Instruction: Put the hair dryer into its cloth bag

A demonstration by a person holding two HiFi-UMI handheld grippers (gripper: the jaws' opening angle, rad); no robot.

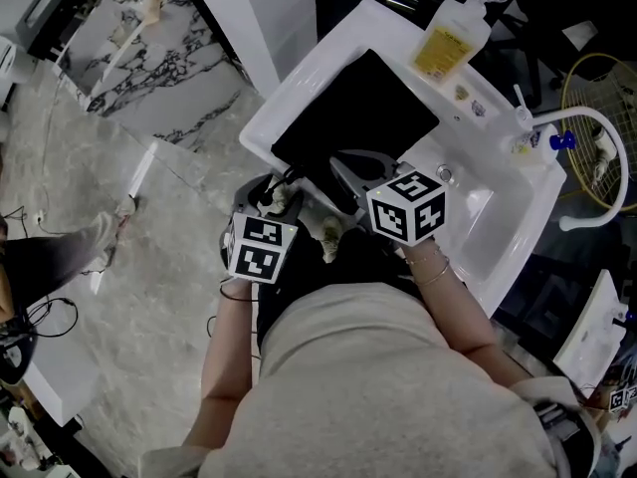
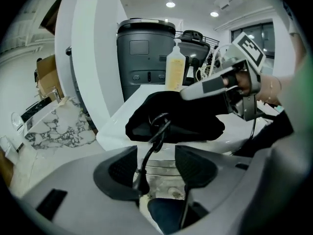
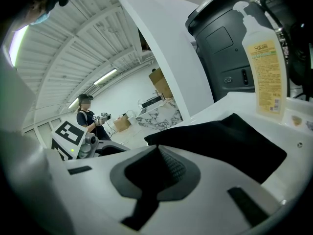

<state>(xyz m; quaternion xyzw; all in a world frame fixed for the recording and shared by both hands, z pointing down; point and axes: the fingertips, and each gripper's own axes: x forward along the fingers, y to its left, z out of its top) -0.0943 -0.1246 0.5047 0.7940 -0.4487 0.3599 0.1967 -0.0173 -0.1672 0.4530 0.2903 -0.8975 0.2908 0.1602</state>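
The black cloth bag [image 1: 358, 118] lies on the white counter [image 1: 299, 88]. In the left gripper view the cloth bag [image 2: 188, 119] is bunched up, its dark mouth toward me. My right gripper [image 1: 346, 172] is shut on the bag's near edge, and in its own view the right gripper [image 3: 157, 153] shows closed jaws against the cloth bag [image 3: 230, 138]. My left gripper [image 1: 282, 199] is open just off the counter's corner. The hair dryer's black cord [image 2: 155, 131] loops at the bag's mouth and hangs down between the left gripper's [image 2: 155, 168] spread jaws, untouched by the pads. The dryer's body is hidden.
A yellow-labelled pump bottle [image 1: 450, 38] stands at the counter's far end, beside a sink basin [image 1: 488, 217] with a curved white tap [image 1: 597, 127]. A grey bin [image 2: 145, 58] stands behind the counter. A white pillar [image 1: 249, 18] rises at the left. Marble floor [image 1: 149, 147] lies below.
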